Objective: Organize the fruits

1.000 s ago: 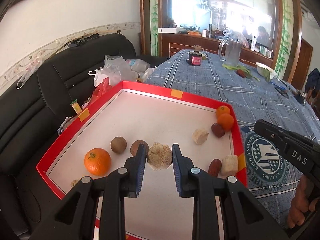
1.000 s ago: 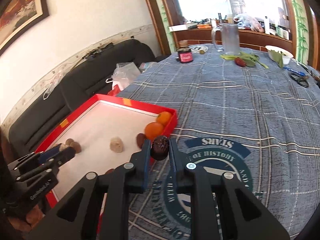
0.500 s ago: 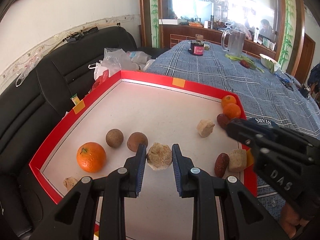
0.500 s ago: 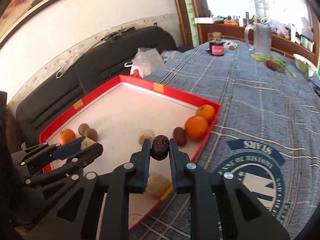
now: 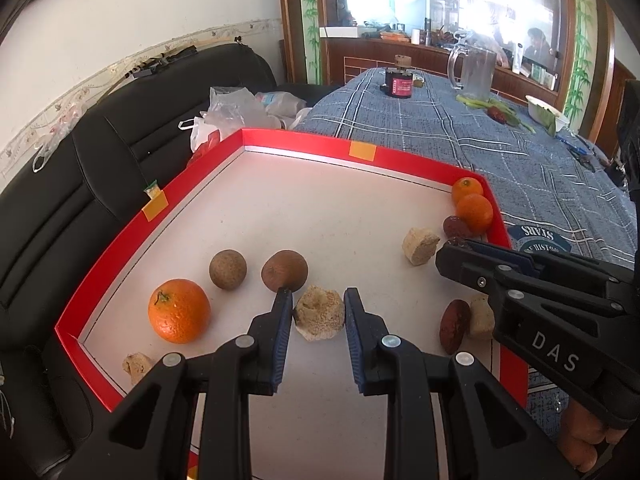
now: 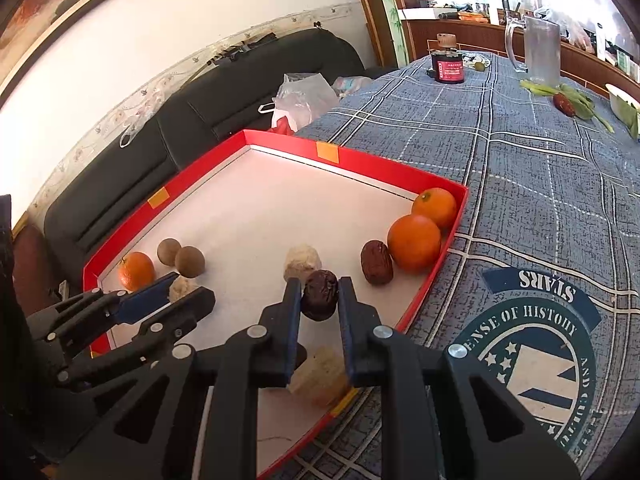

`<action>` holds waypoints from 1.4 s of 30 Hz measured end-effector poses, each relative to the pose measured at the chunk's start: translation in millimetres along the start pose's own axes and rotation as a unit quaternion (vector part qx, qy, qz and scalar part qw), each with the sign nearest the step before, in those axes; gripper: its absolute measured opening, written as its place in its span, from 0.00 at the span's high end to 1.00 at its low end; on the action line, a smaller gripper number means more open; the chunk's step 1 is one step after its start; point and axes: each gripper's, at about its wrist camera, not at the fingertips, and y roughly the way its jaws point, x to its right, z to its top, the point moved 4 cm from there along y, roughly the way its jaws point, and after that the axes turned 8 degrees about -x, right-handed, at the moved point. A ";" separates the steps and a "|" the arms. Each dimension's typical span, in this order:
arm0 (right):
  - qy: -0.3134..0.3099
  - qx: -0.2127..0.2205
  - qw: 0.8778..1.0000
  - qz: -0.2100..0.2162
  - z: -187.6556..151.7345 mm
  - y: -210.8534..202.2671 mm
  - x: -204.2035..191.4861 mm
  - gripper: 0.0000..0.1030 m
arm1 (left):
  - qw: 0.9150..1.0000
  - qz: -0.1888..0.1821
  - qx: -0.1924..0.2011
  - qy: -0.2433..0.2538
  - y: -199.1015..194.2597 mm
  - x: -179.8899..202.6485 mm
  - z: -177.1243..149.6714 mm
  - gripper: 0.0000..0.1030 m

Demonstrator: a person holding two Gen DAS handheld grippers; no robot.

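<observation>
My left gripper [image 5: 314, 314] has its jaws pinching a pale, rough lump [image 5: 319, 312] above the floor of the red tray [image 5: 304, 145]; I cannot tell whether the lump touches that floor. My right gripper [image 6: 319, 294] has its jaws pinching a dark wrinkled date [image 6: 319, 294] over the same tray, near its right wall.

The left wrist view alone shows a small pale piece [image 5: 136, 366] in the tray's near left corner and a red date [image 5: 454, 326] lying against a pale block [image 5: 480, 317] by the tray's near right wall. It also shows my right gripper from the side, with the date at its tip mostly hidden. The right wrist view alone shows the held date clearly, a pale block [image 6: 320, 374] below the jaws by the tray's near right wall, and a framed picture [image 6: 52, 4] on the wall.

Both views show, inside the tray: one orange [image 5: 179, 311] toward the left wall, two brown round fruits [image 5: 228, 269] [image 5: 285, 271] just beside it, a pale block [image 5: 419, 246] toward the right, and two oranges [image 6: 414, 243] [image 6: 435, 207] in the far right corner with a dark red date [image 6: 376, 262] touching the nearer orange.

The tray rests on a counter covered by a blue plaid cloth [image 6: 520, 168] bearing a round printed emblem [image 6: 532, 344]. Beyond the tray on the cloth stand a dark jar [image 6: 447, 67] and a clear pitcher [image 6: 540, 50]. A black sofa [image 5: 100, 152] runs along the tray's left side, with a plastic bag [image 5: 224, 116] on it
</observation>
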 end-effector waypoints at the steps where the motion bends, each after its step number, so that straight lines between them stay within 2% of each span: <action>1: 0.003 0.001 1.000 0.007 0.6 0.0 0.9 0.80 | 1.000 0.002 -0.002 -0.001 0.1 -0.2 -0.2 0.75; 3: 0.008 0.002 1.000 0.015 0.9 -0.9 4.0 0.75 | 1.000 0.003 -0.006 -0.005 0.5 -0.4 -0.3 0.74; 5: 0.012 0.003 1.000 0.020 0.8 -1.6 6.1 0.71 | 1.000 0.009 -0.007 -0.007 0.1 -0.6 -1.3 0.68; 9: 0.011 0.014 1.000 0.018 -0.3 -7.3 6.7 0.69 | 1.000 0.016 -0.006 -0.010 -3.5 0.5 -2.3 0.61; 10: 0.012 0.018 1.000 0.017 -0.4 -9.0 7.5 0.69 | 1.000 0.018 -0.005 -0.012 -5.1 0.3 -3.2 0.55; 14: 0.012 0.055 0.998 0.012 -1.5 -26.5 10.7 0.69 | 0.999 0.032 0.012 -0.014 -17.8 1.5 -4.4 0.44; 16: 0.013 0.070 0.997 0.009 -4.1 -35.9 12.5 0.68 | 0.999 0.039 0.022 -0.015 -25.8 3.4 -4.0 0.31; 19: 0.012 0.095 0.995 0.000 -8.2 -50.7 15.1 0.68 | 0.998 0.050 0.042 -0.015 -39.3 5.6 -3.9 0.23; 24: 0.009 0.133 0.991 -0.028 -23.5 -75.0 19.2 0.57 | 0.996 0.058 0.059 -0.014 -55.8 11.9 -4.6 0.21; 35: 0.030 0.178 0.982 -0.061 -57.9 -120.6 22.3 0.47 | 0.995 0.060 0.080 -0.006 -87.6 23.1 -20.1 0.17; 38: 0.036 0.190 0.979 -0.067 -66.8 -133.6 17.7 0.44 | 0.994 0.054 0.093 -0.006 -101.3 25.1 -28.5 0.11; 40: 0.038 0.197 0.977 -0.066 -73.5 -142.0 13.3 0.42 | 0.994 0.043 0.101 -0.010 -111.3 24.6 -35.4 0.00; 42: 0.037 0.204 0.976 -0.070 -80.1 -150.2 7.9 0.40 | 0.992 0.038 0.116 -0.015 -121.7 22.6 -42.0 0.01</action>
